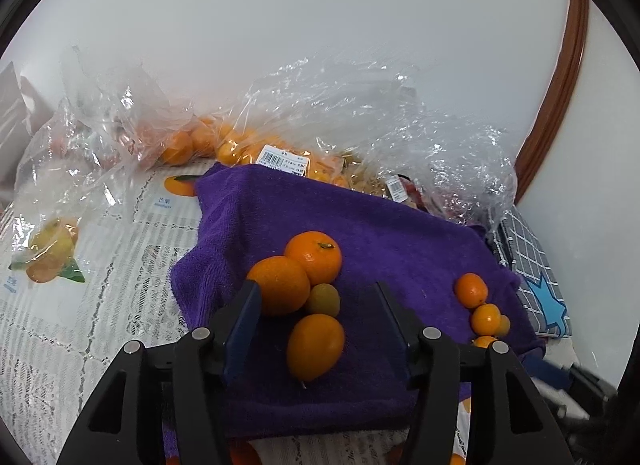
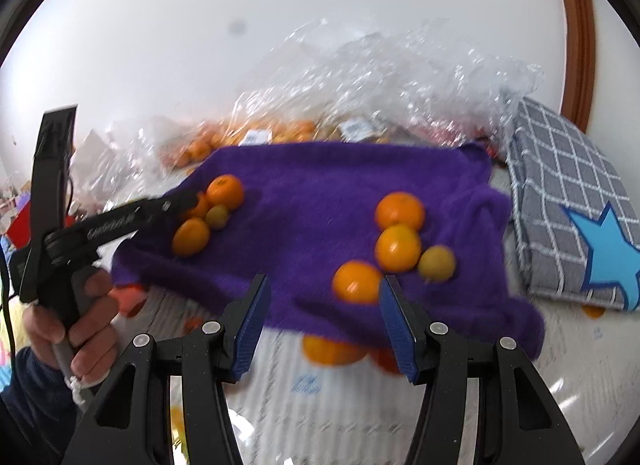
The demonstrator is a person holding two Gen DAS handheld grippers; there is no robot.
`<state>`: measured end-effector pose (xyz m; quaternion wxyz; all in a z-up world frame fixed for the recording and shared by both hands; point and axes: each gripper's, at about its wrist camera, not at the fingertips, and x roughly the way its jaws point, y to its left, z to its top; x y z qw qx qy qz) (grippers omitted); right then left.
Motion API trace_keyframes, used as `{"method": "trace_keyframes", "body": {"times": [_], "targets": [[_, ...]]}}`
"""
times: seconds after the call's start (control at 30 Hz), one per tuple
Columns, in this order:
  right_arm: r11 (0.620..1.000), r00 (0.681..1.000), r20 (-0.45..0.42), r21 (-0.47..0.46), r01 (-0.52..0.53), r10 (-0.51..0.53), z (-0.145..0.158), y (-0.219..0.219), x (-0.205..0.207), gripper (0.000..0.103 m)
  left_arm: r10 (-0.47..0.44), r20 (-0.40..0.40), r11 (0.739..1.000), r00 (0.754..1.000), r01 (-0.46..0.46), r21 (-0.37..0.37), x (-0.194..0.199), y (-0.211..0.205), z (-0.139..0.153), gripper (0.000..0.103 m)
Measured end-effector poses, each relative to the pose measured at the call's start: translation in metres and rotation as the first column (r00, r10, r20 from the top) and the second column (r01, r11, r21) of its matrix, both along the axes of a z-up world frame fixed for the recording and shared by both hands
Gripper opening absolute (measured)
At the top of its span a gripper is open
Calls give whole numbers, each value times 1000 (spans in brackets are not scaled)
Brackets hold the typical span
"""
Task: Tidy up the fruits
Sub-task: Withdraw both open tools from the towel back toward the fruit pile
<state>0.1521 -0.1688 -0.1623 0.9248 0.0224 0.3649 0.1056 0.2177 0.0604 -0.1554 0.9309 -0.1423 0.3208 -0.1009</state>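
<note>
A purple towel [image 1: 360, 233] carries two clusters of citrus. In the left wrist view, my left gripper [image 1: 316, 289] stands open around the near cluster: two mandarins [image 1: 314, 257], a greenish kumquat [image 1: 323, 299] and an oval orange kumquat [image 1: 316, 347] lying free between the fingers. The second cluster of small fruits [image 1: 471, 290] sits at the towel's right edge. In the blurred right wrist view, my right gripper [image 2: 324, 281] is open and holds nothing, just in front of that cluster, with one orange fruit [image 2: 356, 281] beside its right finger [image 2: 394, 317]. A hand [image 2: 80, 305] holds the left gripper [image 2: 192, 201] at the other cluster.
Crumpled clear plastic bags [image 1: 380, 113] holding more oranges [image 1: 178, 147] lie behind the towel against a white wall. A grey checked cloth with a blue star [image 2: 568, 193] lies to the right. The lace tablecloth with printed fruit pictures [image 1: 100, 265] spreads to the left.
</note>
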Motion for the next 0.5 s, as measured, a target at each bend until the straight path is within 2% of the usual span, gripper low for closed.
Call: {"method": "trace_keyframes", "body": {"times": [0.2, 0.43, 0.5], "targets": [[996, 995, -69, 45, -71, 74, -9, 22, -20, 56, 15, 25, 999, 1000, -14, -33, -18, 14, 6, 55], [989, 982, -118, 31, -144, 147, -24, 56, -29, 55, 5, 35, 1000, 999, -5, -22, -41, 22, 8, 56], [987, 977, -140, 4, -161, 160, -31, 64, -28, 43, -2, 36, 1000, 999, 2, -12, -46, 21, 8, 56]]}}
